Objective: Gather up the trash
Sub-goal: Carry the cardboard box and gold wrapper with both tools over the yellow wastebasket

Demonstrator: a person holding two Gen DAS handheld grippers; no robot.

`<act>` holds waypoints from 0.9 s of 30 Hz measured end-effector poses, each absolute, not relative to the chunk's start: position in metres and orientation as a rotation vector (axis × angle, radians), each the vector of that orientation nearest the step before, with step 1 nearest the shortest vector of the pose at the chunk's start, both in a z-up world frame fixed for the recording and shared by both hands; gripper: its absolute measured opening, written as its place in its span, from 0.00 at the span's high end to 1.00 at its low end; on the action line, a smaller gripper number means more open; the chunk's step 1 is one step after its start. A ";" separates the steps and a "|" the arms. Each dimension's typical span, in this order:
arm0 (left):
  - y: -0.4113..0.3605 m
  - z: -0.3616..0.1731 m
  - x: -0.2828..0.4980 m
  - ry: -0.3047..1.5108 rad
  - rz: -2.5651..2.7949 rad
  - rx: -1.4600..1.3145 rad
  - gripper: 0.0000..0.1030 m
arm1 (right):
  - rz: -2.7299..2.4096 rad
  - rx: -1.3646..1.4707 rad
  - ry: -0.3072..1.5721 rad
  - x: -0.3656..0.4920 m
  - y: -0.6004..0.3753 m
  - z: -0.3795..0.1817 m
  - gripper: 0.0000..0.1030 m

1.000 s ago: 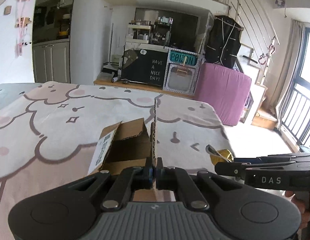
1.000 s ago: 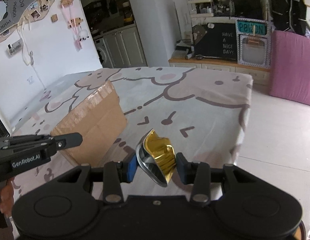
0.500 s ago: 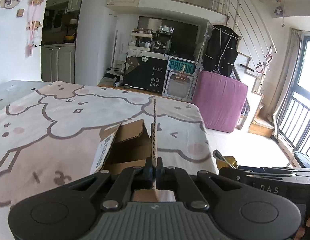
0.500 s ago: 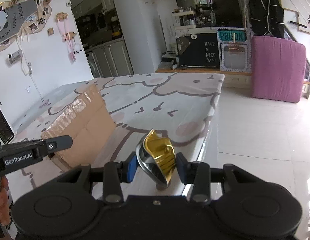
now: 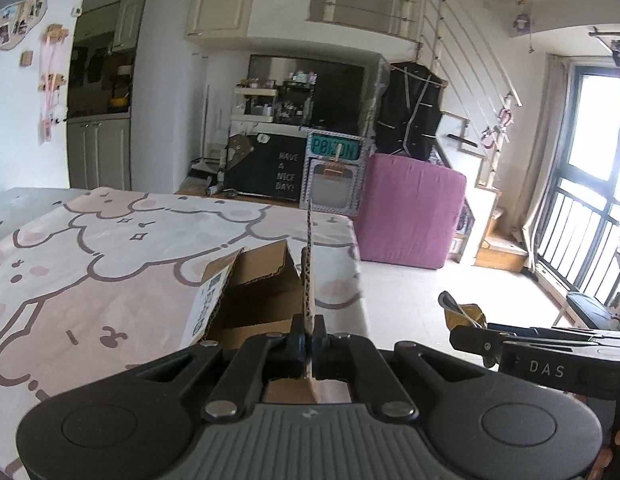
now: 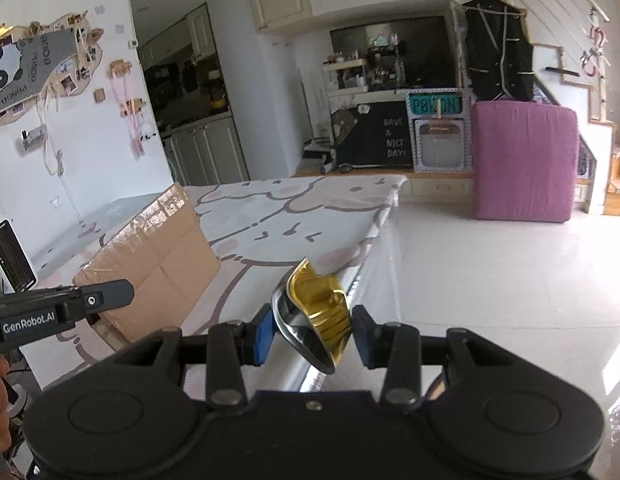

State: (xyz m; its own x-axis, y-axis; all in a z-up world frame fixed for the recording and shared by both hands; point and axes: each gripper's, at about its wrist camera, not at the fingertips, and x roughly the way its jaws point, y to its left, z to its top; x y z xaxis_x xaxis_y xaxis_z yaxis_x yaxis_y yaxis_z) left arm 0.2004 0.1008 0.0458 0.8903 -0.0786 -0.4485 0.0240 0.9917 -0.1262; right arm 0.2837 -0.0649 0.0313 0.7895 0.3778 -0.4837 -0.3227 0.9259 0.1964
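My left gripper (image 5: 308, 344) is shut on the upright flap of an open brown cardboard box (image 5: 254, 300), which it holds over the near edge of the table. The box also shows in the right wrist view (image 6: 150, 256), with the left gripper (image 6: 110, 300) at its near corner. My right gripper (image 6: 313, 330) is shut on a crumpled gold and silver foil wrapper (image 6: 315, 312), held off the table's corner above the floor. The wrapper also shows in the left wrist view (image 5: 463, 314), to the right of the box.
The table (image 5: 110, 240) wears a pink and white cartoon cloth. A purple covered block (image 6: 523, 164) stands on the tiled floor (image 6: 489, 272) to the right. A black cabinet with chalk lettering (image 5: 270, 174) and shelves lie beyond. A white device (image 6: 8, 256) sits at far left.
Both grippers have drawn back from the table with their loads. The box has slid to the table's near edge and the wrapper now hangs past the table's corner over the floor.
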 end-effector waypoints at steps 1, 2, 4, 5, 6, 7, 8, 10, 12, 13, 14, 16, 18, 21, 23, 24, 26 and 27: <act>0.095 0.047 0.198 0.468 -0.063 -0.115 0.98 | 0.369 0.107 0.537 0.279 -0.070 0.032 0.59; 0.091 0.047 0.196 0.467 -0.071 -0.114 0.98 | 0.359 0.110 0.531 0.273 -0.075 0.033 0.59; 0.080 0.048 0.192 0.465 -0.092 -0.110 0.98 | 0.339 0.119 0.521 0.264 -0.087 0.035 0.59; 0.073 0.048 0.190 0.465 -0.103 -0.105 0.98 | 0.330 0.122 0.517 0.260 -0.092 0.035 0.59; 0.067 0.048 0.189 0.464 -0.114 -0.100 0.98 | 0.321 0.125 0.514 0.256 -0.098 0.036 0.59; 0.061 0.048 0.188 0.463 -0.126 -0.096 0.98 | 0.311 0.127 0.511 0.251 -0.105 0.036 0.59; 0.054 0.048 0.188 0.463 -0.139 -0.094 0.98 | 0.302 0.127 0.510 0.248 -0.110 0.036 0.59; 0.042 0.046 0.188 0.467 -0.163 -0.092 0.98 | 0.279 0.130 0.508 0.241 -0.124 0.036 0.59; 0.028 0.043 0.190 0.477 -0.188 -0.088 0.98 | 0.256 0.135 0.510 0.235 -0.139 0.034 0.59; 0.021 0.041 0.191 0.482 -0.199 -0.087 0.98 | 0.242 0.138 0.512 0.232 -0.147 0.033 0.59; 0.014 0.038 0.192 0.490 -0.211 -0.086 0.98 | 0.230 0.140 0.514 0.230 -0.154 0.031 0.59; -0.003 0.032 0.195 0.508 -0.231 -0.080 0.98 | 0.207 0.144 0.518 0.226 -0.168 0.027 0.59; -0.017 0.025 0.200 0.527 -0.253 -0.078 0.98 | 0.185 0.151 0.525 0.224 -0.182 0.023 0.59; -0.036 0.013 0.210 0.562 -0.281 -0.079 0.98 | 0.152 0.164 0.540 0.224 -0.204 0.014 0.59; -0.049 0.003 0.218 0.588 -0.295 -0.077 0.98 | 0.133 0.169 0.555 0.227 -0.215 0.007 0.59; -0.055 -0.003 0.222 0.600 -0.300 -0.075 0.98 | 0.124 0.172 0.563 0.228 -0.221 0.003 0.59; -0.064 -0.014 0.230 0.625 -0.309 -0.073 0.98 | 0.107 0.179 0.580 0.230 -0.231 -0.006 0.59; -0.069 -0.020 0.235 0.639 -0.312 -0.072 0.98 | 0.097 0.186 0.590 0.232 -0.237 -0.011 0.59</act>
State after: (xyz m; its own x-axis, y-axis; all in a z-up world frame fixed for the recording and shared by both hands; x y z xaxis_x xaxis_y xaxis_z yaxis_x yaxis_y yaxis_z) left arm 0.2349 -0.0690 -0.0200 0.7575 -0.3083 -0.5754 0.2641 0.9508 -0.1618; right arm 0.2317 -0.2369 -0.0110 0.8269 0.1440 -0.5436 -0.0380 0.9788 0.2014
